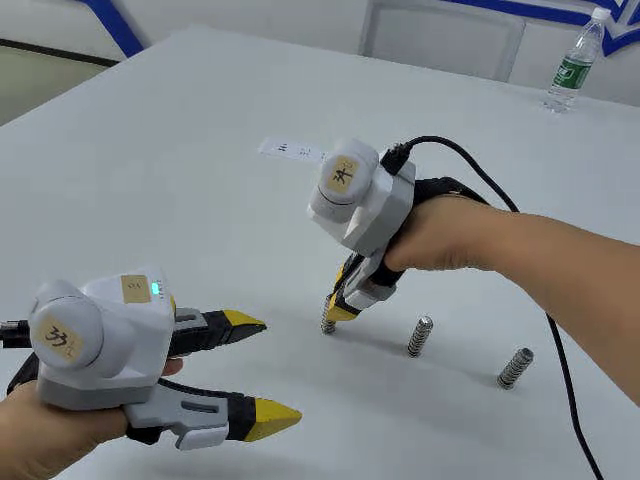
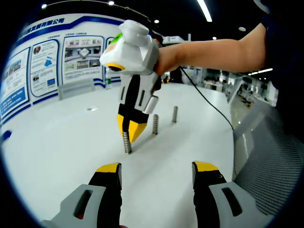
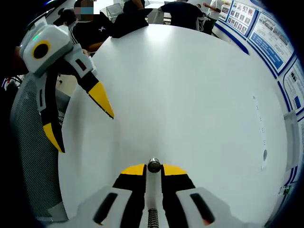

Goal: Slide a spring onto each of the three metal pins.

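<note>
Three springs stand upright on the white table (image 1: 150,180). Two of them (image 1: 420,336) (image 1: 516,367) stand free on their pins at the right. My right gripper (image 1: 335,310) points down at the third spring (image 1: 327,323) and is shut on it. In the right gripper view its jaw tips (image 3: 153,170) close around a metal pin (image 3: 153,165), with spring coils (image 3: 153,218) nearer the camera. The left gripper view has the right gripper (image 2: 131,129) beside that spring (image 2: 126,142). My left gripper (image 1: 262,368) hovers open and holds nothing at the near left, with its tips (image 2: 156,167) apart.
A plastic water bottle (image 1: 575,60) stands at the far right of the table. A paper strip (image 1: 290,150) lies behind the right gripper. A black cable (image 1: 560,340) trails from the right gripper. A mesh chair back (image 2: 266,142) stands by the table's edge.
</note>
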{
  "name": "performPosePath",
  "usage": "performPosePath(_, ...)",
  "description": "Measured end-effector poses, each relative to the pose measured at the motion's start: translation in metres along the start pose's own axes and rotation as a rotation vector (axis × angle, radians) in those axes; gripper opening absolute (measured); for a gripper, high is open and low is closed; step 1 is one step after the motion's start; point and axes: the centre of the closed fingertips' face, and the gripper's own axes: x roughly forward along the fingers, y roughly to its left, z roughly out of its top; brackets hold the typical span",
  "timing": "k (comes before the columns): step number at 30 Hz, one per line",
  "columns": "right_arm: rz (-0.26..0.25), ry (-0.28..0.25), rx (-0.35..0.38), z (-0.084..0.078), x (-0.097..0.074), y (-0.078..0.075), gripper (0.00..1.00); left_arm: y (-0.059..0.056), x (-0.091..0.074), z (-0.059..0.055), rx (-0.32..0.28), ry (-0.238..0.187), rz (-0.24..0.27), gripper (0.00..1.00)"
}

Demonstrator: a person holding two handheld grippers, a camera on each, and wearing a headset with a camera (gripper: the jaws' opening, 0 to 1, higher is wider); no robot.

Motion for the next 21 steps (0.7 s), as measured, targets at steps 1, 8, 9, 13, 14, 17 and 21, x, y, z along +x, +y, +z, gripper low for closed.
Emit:
performPosePath(1,0.0,-0.003,0.003,0.0,0.0,0.0,0.14,0.0,0.0,0.0,0.0,-0.001,0.0,0.61)
performPosePath(8,-0.021,-0.027,0.021,-0.008,-0.01,-0.003,0.18,-0.001,0.002,0.003,0.001,-0.005,0.0,0.62)
performPosePath(9,-0.026,-0.032,0.025,-0.009,-0.012,-0.004,0.18,-0.001,0.003,0.004,0.001,-0.005,0.0,0.62)
performPosePath(13,-0.048,-0.063,0.029,-0.015,-0.023,-0.004,0.22,-0.001,0.004,0.005,0.003,-0.004,-0.002,0.63)
performPosePath(14,-0.052,-0.07,0.031,-0.016,-0.025,-0.004,0.24,-0.001,0.004,0.006,0.003,-0.004,-0.002,0.63)
performPosePath(17,-0.068,-0.102,0.056,-0.021,-0.033,-0.004,0.27,-0.001,0.006,0.009,0.004,-0.008,-0.003,0.64)
performPosePath(21,-0.088,-0.154,0.076,-0.025,-0.043,-0.001,0.34,-0.002,0.007,0.012,0.006,-0.013,-0.003,0.64)
